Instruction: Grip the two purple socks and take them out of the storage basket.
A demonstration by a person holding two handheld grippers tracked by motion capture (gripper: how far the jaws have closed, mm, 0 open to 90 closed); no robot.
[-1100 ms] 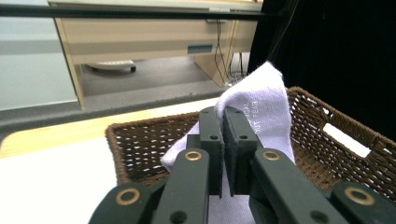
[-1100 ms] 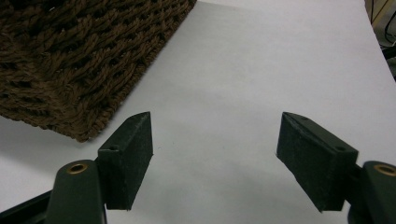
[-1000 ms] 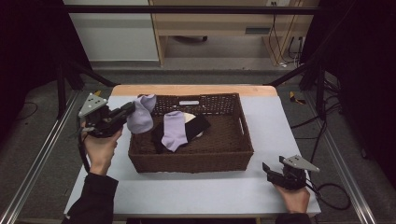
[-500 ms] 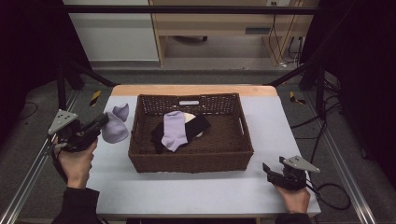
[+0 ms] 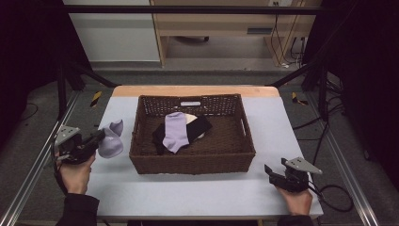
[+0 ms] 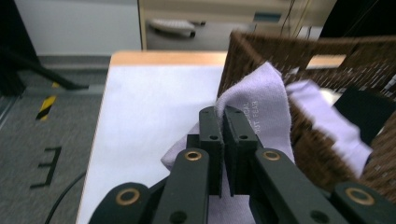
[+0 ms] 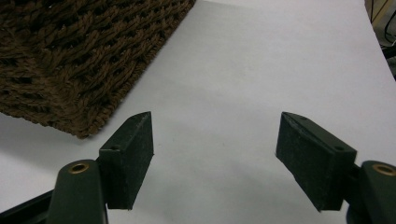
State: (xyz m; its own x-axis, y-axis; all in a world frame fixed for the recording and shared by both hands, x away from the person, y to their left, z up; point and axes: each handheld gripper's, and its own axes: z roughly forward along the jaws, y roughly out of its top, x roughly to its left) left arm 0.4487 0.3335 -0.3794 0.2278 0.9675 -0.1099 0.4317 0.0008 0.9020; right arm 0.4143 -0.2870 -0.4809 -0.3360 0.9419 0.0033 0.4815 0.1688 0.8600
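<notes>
A brown wicker basket (image 5: 235,157) stands mid-table; inside lie a lilac sock (image 5: 175,132) over a black sock (image 5: 203,125). Left of the basket, my left gripper (image 5: 98,137) is shut on another lilac sock (image 5: 110,143), which hangs at the table's left edge. In the left gripper view the jaws pinch that lilac sock (image 6: 261,100) just in front of the basket wall (image 6: 322,149). My right gripper (image 5: 273,172) rests on the table's front right, open; in the right gripper view its gripper (image 7: 215,149) holds nothing, with the basket corner (image 7: 70,65) to its left.
The white table top (image 5: 197,193) has free room in front of the basket and at its right. A metal frame rail (image 5: 28,174) runs along the left side. A wooden cabinet (image 5: 221,23) stands beyond the far edge.
My left gripper has carried the lilac sock out of the basket, leftward and toward the front, down near the table's left edge. The right gripper has stayed put.
</notes>
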